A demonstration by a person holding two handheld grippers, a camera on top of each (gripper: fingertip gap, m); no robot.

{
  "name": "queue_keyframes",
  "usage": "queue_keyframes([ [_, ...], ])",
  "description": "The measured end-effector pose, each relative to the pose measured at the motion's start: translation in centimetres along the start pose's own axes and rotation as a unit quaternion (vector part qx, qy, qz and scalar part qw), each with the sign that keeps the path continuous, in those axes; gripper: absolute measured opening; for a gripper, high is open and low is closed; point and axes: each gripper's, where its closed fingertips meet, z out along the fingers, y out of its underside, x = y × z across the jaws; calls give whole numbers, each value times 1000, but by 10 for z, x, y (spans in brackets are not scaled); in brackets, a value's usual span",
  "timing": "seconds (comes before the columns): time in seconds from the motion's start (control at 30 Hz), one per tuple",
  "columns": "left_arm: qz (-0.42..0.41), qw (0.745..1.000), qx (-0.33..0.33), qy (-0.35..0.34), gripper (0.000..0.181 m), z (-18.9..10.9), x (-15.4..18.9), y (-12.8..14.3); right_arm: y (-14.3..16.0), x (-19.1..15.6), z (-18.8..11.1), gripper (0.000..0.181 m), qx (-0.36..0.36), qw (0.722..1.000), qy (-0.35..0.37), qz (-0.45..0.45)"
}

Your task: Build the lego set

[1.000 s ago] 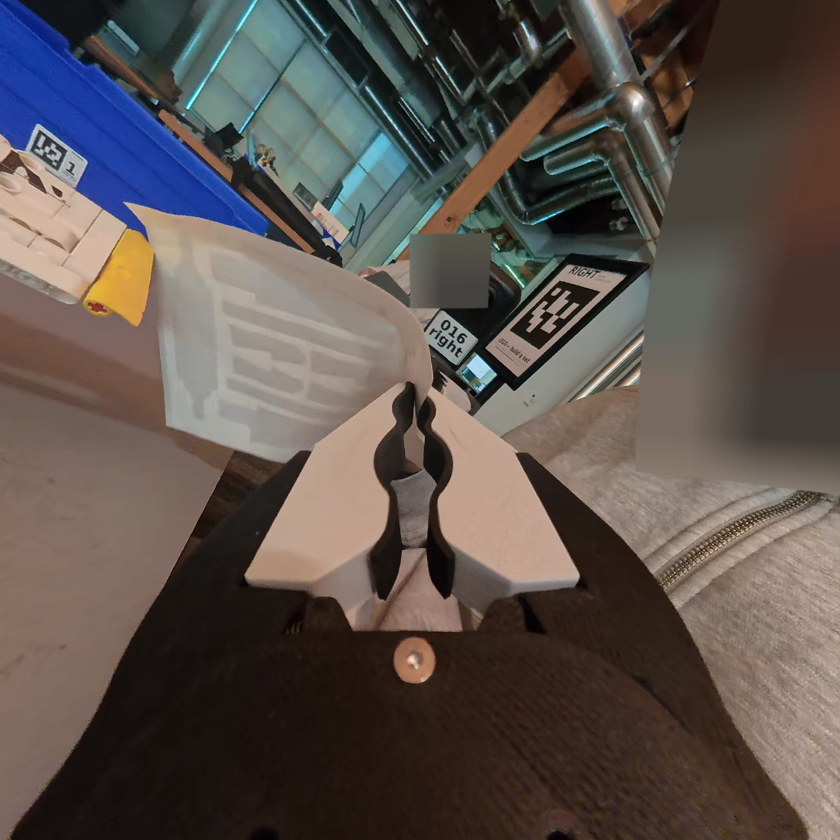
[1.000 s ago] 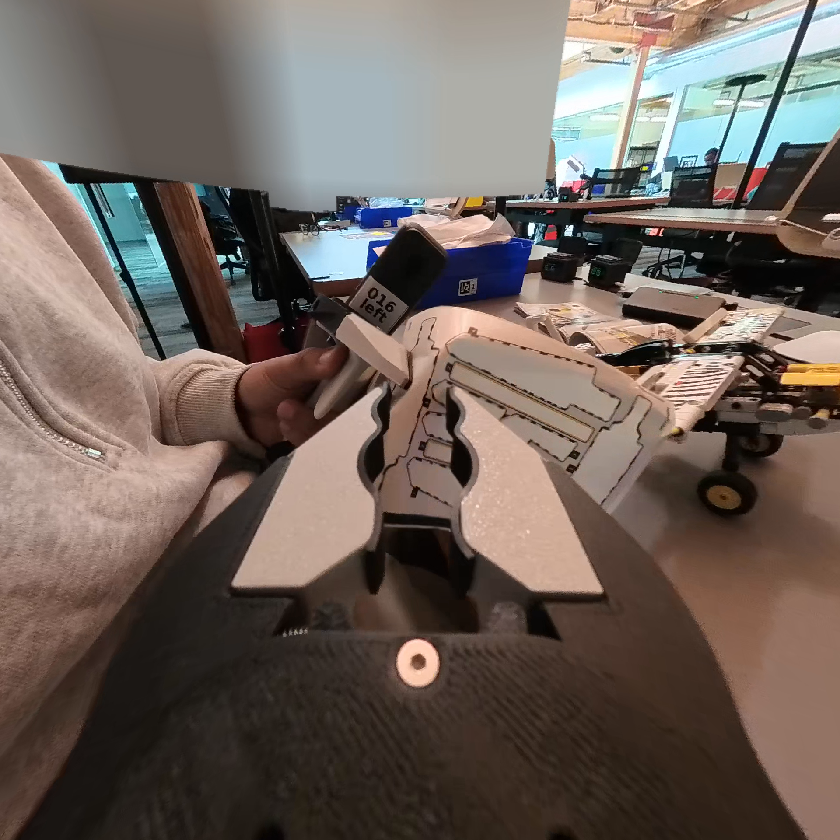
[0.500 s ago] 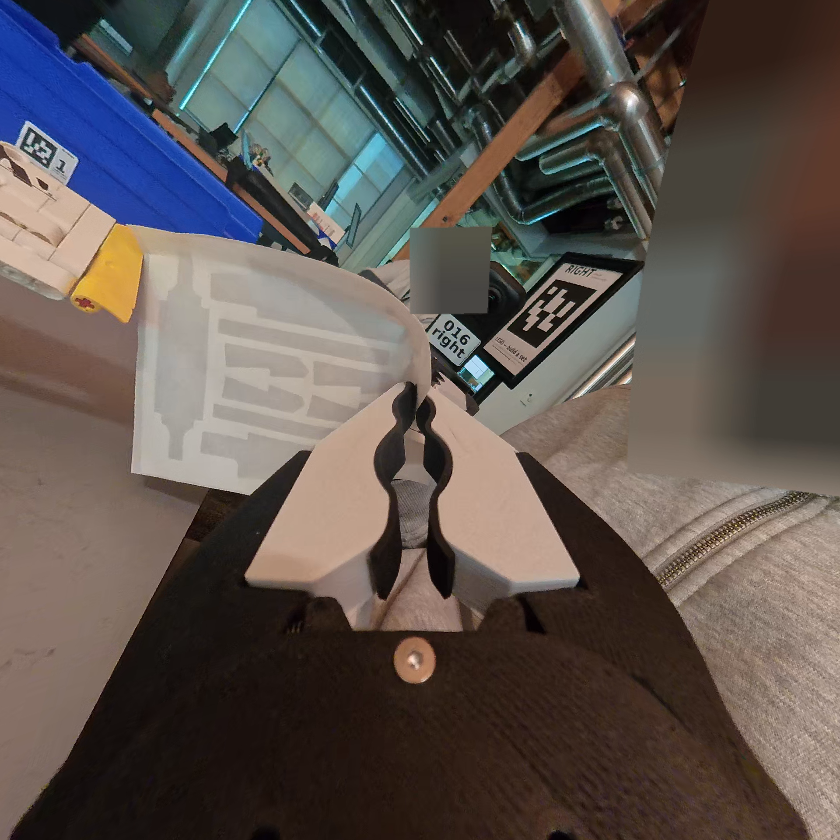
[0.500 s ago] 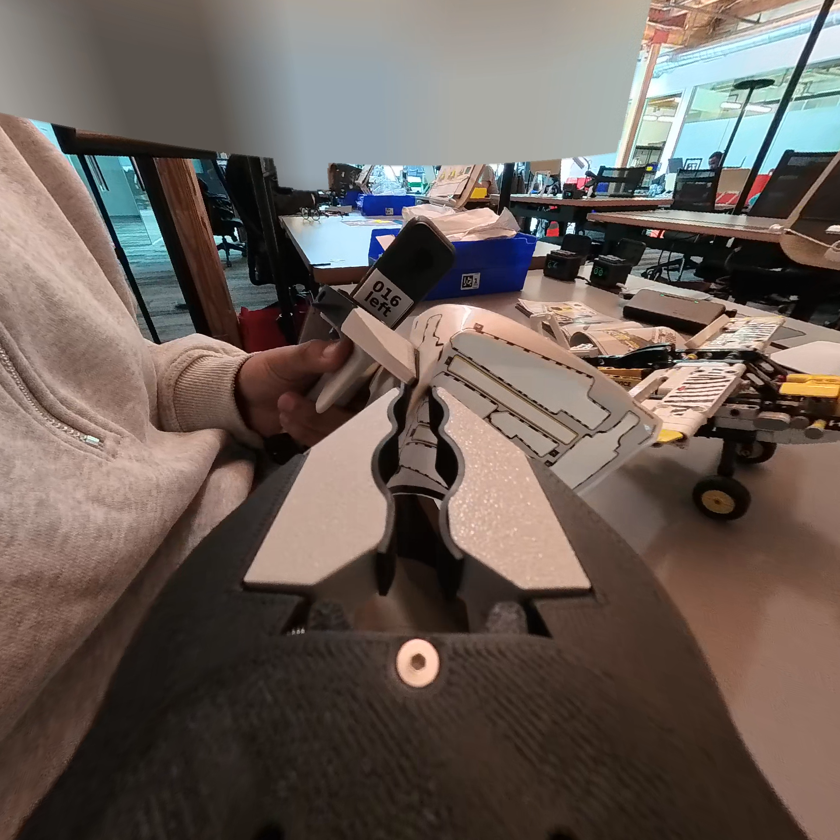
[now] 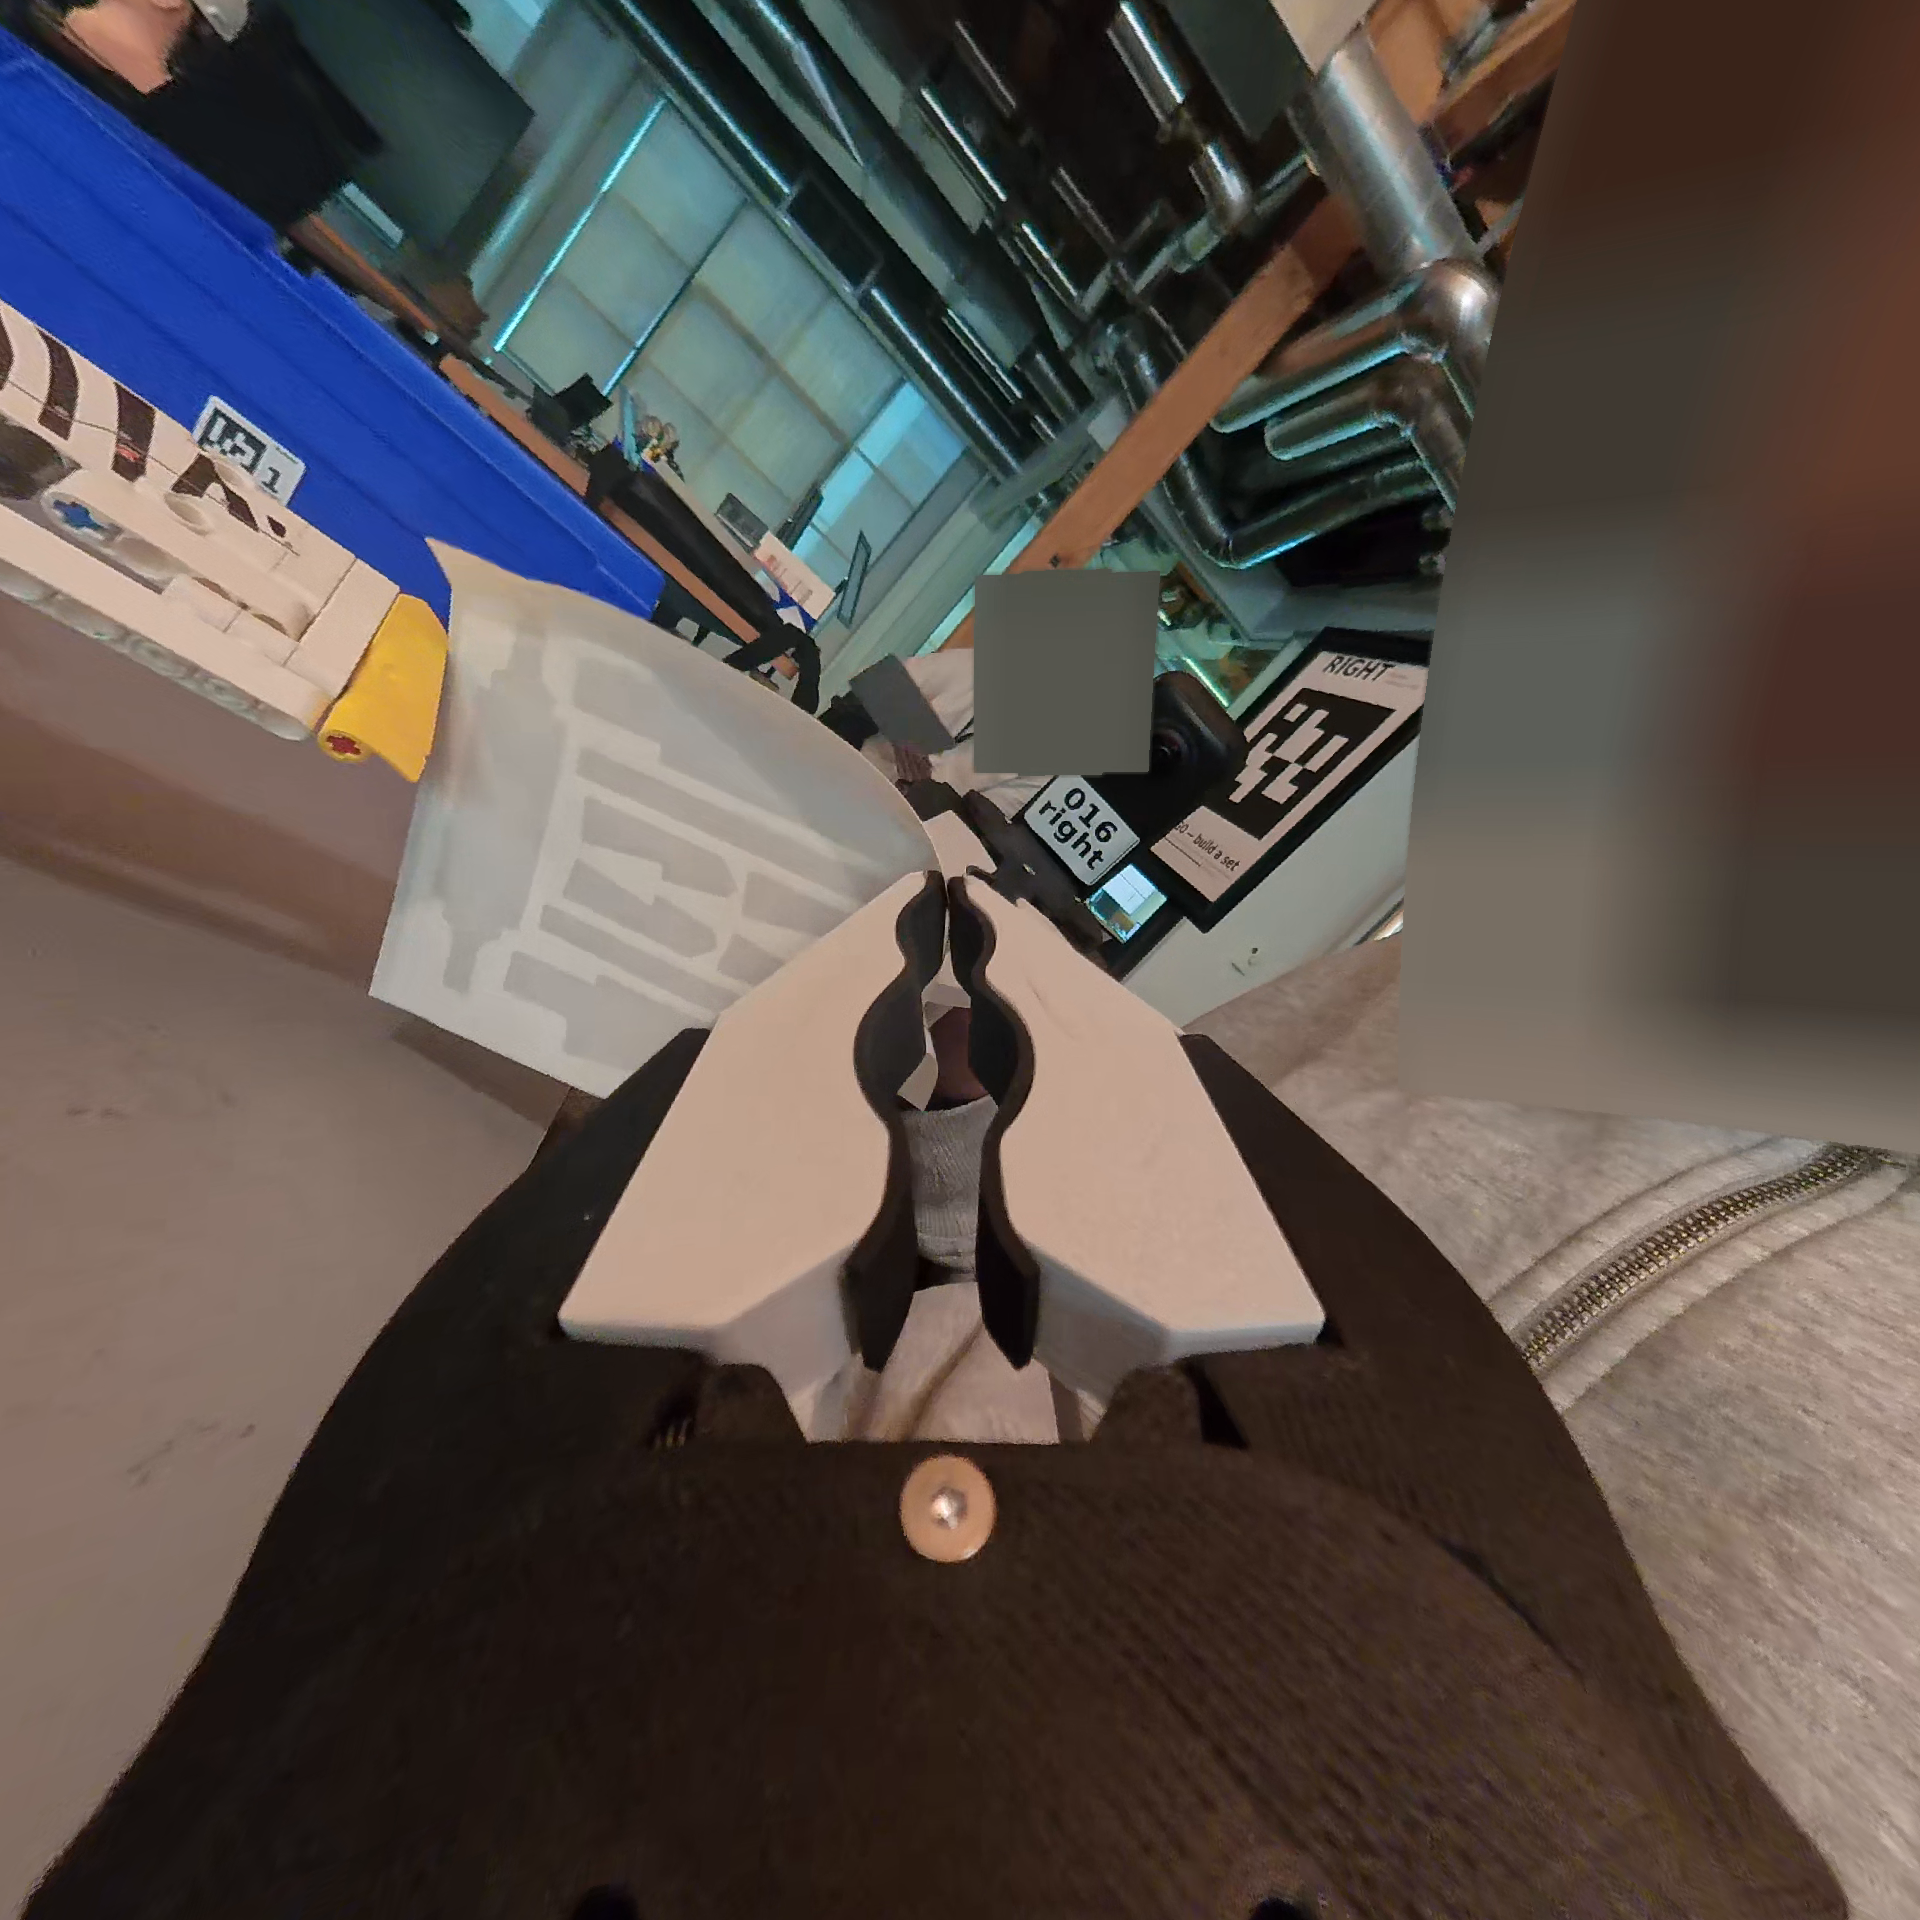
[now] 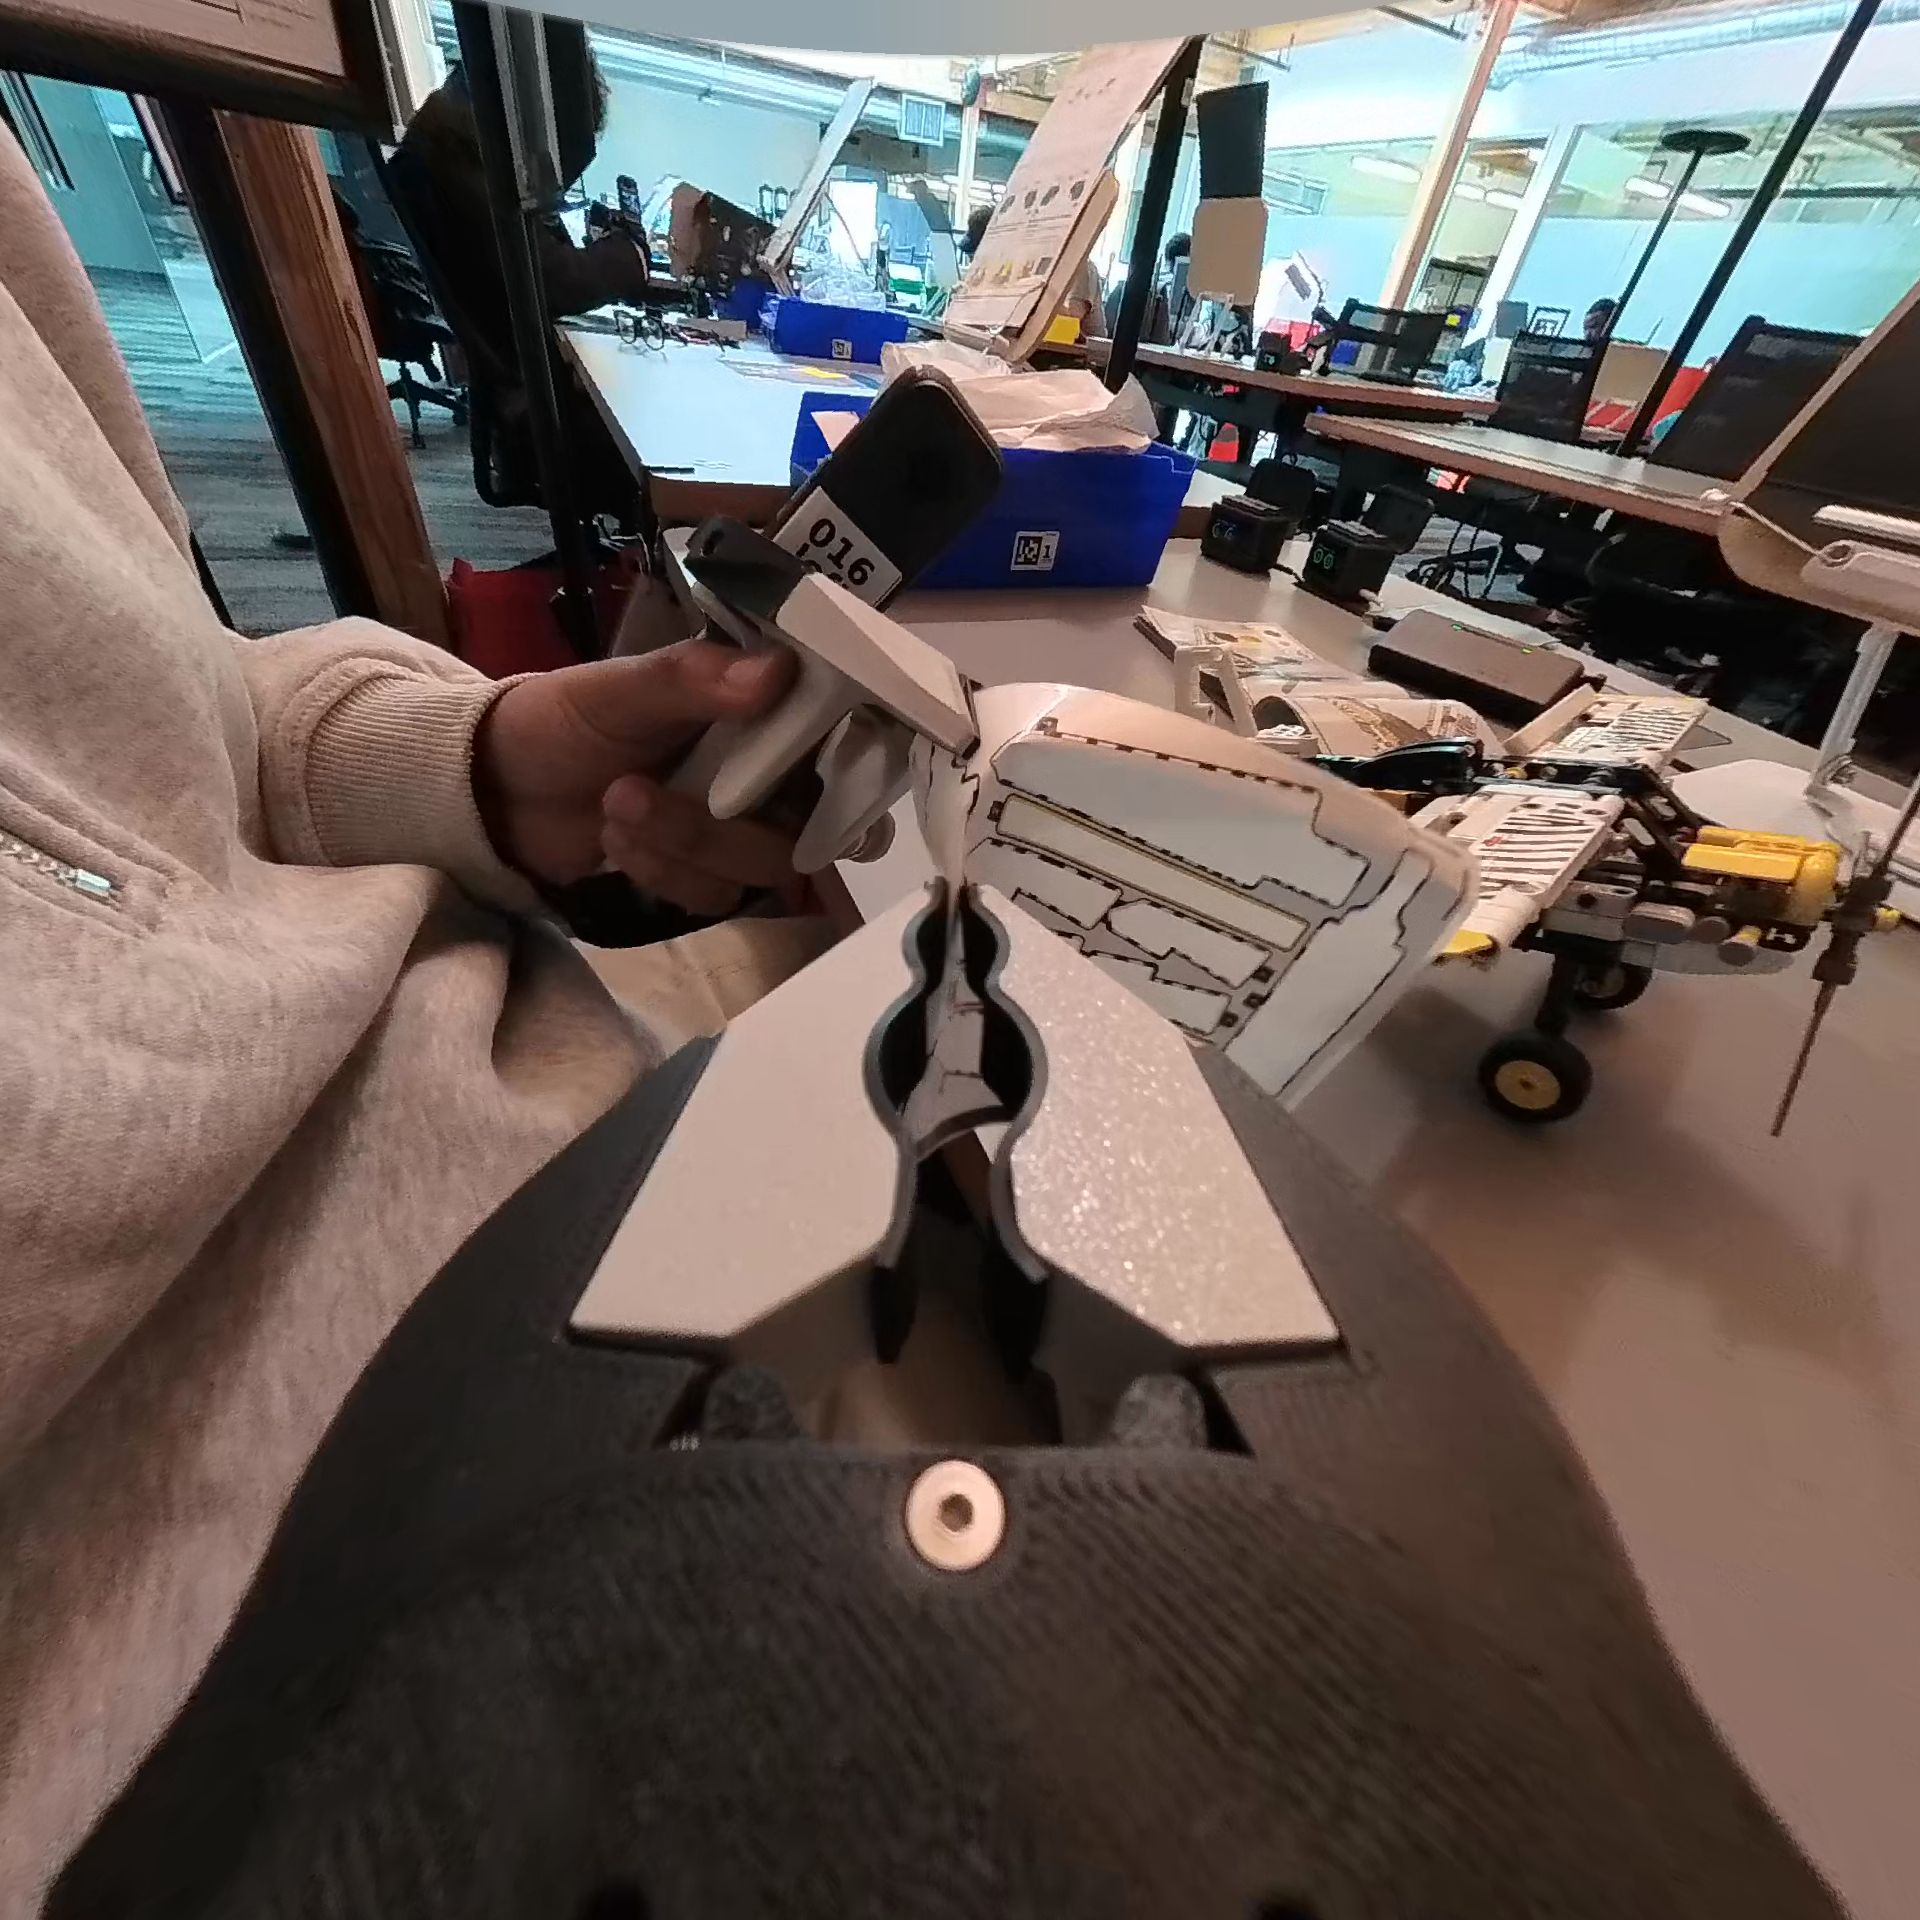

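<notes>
A white sticker sheet (image 6: pixel 1195 883) with several outlined shapes hangs in the air between my two grippers, above the table's near edge. My right gripper (image 6: pixel 954 896) is shut on its lower left corner. My left gripper (image 5: pixel 945 883) is shut on the sheet's edge; the sheet's blank back (image 5: pixel 623 852) curls away to the left. The left gripper also shows in the right wrist view (image 6: pixel 831 665), held by a hand. The white, black and yellow lego plane (image 6: pixel 1621 873) stands on its wheels on the table behind the sheet. Its wing tip shows in the left wrist view (image 5: pixel 260 623).
A blue bin (image 6: pixel 1049 509) stands at the back of the grey table (image 6: pixel 1662 1299). Instruction booklets (image 6: pixel 1247 644) and a dark flat box (image 6: pixel 1475 665) lie behind the plane. The person's grey sleeve (image 6: pixel 208 935) fills the left side. My two grippers' fingertips are within a few centimetres of each other.
The right gripper went from open around the sheet's corner to shut on it. The sheet moved right and up a little. The left gripper stayed shut on the sheet.
</notes>
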Motion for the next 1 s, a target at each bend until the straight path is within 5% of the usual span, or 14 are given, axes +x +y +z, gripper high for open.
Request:
queue_keyframes([
  [0.27, -9, 1000, -13, -11, 0, 2, -5, 7, -25, 4, -8, 18, 79, 996, 3, 37],
  [0.8, -17, 1000, -16, 1, 0, 4, -3, 10, -14, 8, -4, 21, 54, 998, 15, 36],
  [1.0, -13, 1000, -12, 13, 0, 2, 1, 7, 23, 72, -30, 26, 7, 983, 149, 107],
])
